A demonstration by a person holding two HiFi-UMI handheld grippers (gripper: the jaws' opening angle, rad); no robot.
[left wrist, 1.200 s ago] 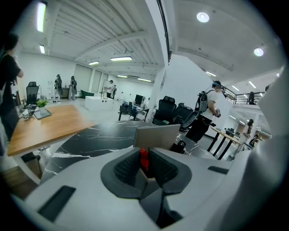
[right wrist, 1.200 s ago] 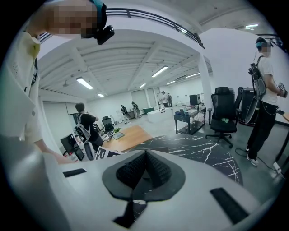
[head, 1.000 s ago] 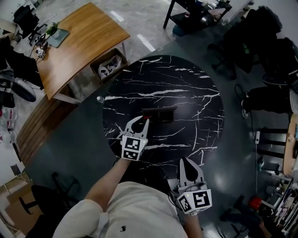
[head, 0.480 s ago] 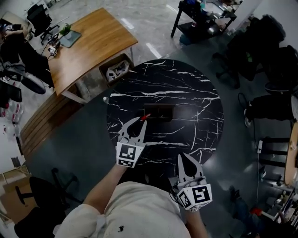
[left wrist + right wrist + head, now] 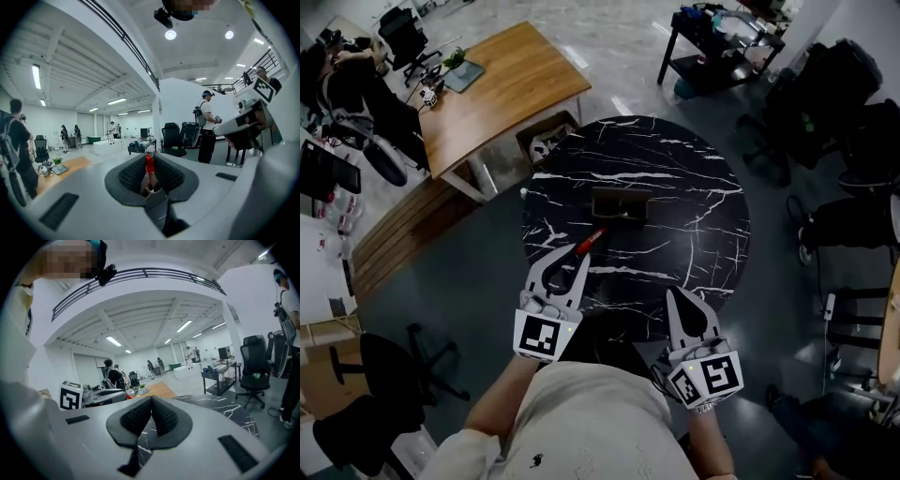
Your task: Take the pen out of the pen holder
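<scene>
A dark rectangular pen holder (image 5: 622, 204) stands near the middle of the round black marble table (image 5: 694, 216). My left gripper (image 5: 576, 253) is shut on a pen (image 5: 590, 242) with a red end, held a little nearer to me than the holder and apart from it. In the left gripper view the pen (image 5: 149, 165) sticks up between the closed pads of the left gripper (image 5: 149, 177). My right gripper (image 5: 679, 298) hovers at the table's near edge, shut and holding nothing; in its own view the right gripper (image 5: 151, 402) shows its pads pressed together.
A wooden desk (image 5: 502, 84) stands at the far left with a box of clutter beside it. A black cart (image 5: 722, 37) and office chairs (image 5: 853, 122) ring the table's far and right sides. A person (image 5: 206, 126) stands off in the left gripper view.
My left gripper has drawn back toward me from the pen holder with the red-ended pen in its jaws. The pen is now out of the holder. The right gripper stays low.
</scene>
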